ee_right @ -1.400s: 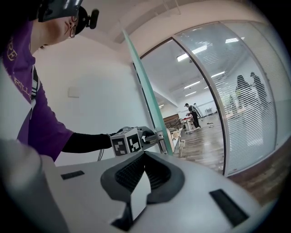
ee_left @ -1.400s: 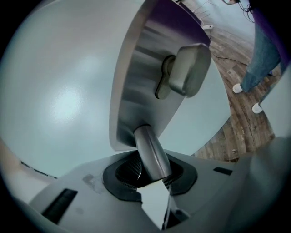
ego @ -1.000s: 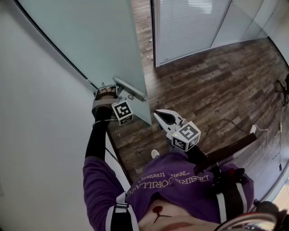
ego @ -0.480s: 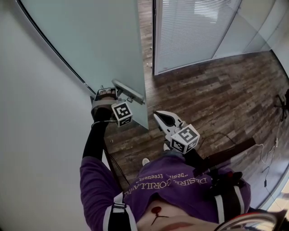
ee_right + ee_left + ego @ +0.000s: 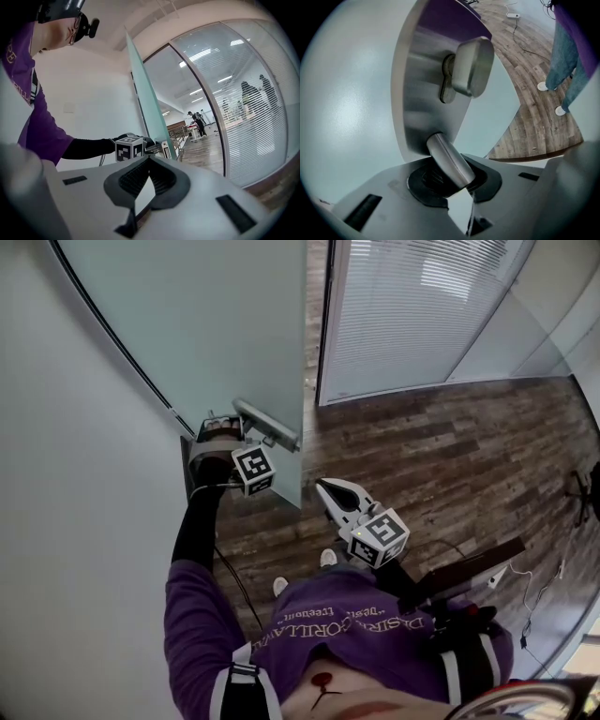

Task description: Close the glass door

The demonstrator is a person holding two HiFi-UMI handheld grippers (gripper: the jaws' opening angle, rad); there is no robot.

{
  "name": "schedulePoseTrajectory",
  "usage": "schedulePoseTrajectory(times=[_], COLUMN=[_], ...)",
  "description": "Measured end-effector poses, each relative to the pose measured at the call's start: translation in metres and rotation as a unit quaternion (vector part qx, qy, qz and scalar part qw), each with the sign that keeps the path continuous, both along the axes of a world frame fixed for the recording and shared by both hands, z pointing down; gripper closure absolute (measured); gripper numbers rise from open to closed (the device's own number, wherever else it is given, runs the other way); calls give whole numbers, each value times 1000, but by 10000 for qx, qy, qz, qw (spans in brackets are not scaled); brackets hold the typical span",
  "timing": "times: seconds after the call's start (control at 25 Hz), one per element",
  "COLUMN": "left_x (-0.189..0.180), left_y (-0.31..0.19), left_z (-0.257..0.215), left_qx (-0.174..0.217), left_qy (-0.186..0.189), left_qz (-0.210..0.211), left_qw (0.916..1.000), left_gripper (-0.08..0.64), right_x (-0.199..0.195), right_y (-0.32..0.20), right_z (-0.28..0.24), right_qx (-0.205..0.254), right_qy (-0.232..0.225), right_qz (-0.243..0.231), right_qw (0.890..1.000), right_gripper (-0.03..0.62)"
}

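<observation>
The frosted glass door [image 5: 216, 324] stands ajar, its free edge near the dark door frame [image 5: 323, 334]. My left gripper [image 5: 240, 424] is shut on the door's metal lever handle [image 5: 269, 426]. In the left gripper view the lever handle [image 5: 446, 158] runs between the pads of my left gripper [image 5: 451, 177], below a steel plate [image 5: 417, 93] and a thumb-turn knob [image 5: 472, 65]. My right gripper [image 5: 330, 487] hangs free over the wooden floor, shut, holding nothing. The right gripper view shows my right gripper [image 5: 149, 160] aimed at the door's edge [image 5: 146, 98].
A glass wall with white blinds [image 5: 412, 306] stands right of the doorway. A plain white wall [image 5: 66, 521] runs along the left. Dark wood flooring [image 5: 450, 456] lies ahead, with a cable [image 5: 525, 568] at the right. Several people [image 5: 199, 123] are far off beyond the doorway.
The door has swung with the handle in my left gripper, and its free edge stands closer to the frame. Both grippers and the person have moved forward; the feet have stepped.
</observation>
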State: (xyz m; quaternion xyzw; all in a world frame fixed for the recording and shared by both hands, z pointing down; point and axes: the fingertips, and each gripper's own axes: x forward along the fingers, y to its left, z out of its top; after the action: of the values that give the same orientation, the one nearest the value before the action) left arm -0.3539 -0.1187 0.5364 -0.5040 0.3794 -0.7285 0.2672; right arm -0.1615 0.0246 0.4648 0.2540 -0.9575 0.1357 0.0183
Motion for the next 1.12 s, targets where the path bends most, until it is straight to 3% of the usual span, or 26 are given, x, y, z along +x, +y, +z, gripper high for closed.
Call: schedulePoseTrajectory(times=[0.52, 0.92, 1.12], left_x=[26, 33, 39], left_y=[-59, -86, -99], left_z=[-4, 4, 0], left_qx=[-80, -41, -206], left_qy=[68, 51, 33], left_qz=[-337, -571, -635], left_qw=[9994, 9983, 9978], left_gripper=[500, 500, 500], right_x=[42, 71, 72], right_y=[-46, -61, -71], right_z=[0, 13, 6], right_qx=[27, 3, -18], right_qy=[86, 70, 34], right_qz=[-230, 84, 206], right_qw=[9997, 9999, 9998], right_gripper=[603, 603, 603])
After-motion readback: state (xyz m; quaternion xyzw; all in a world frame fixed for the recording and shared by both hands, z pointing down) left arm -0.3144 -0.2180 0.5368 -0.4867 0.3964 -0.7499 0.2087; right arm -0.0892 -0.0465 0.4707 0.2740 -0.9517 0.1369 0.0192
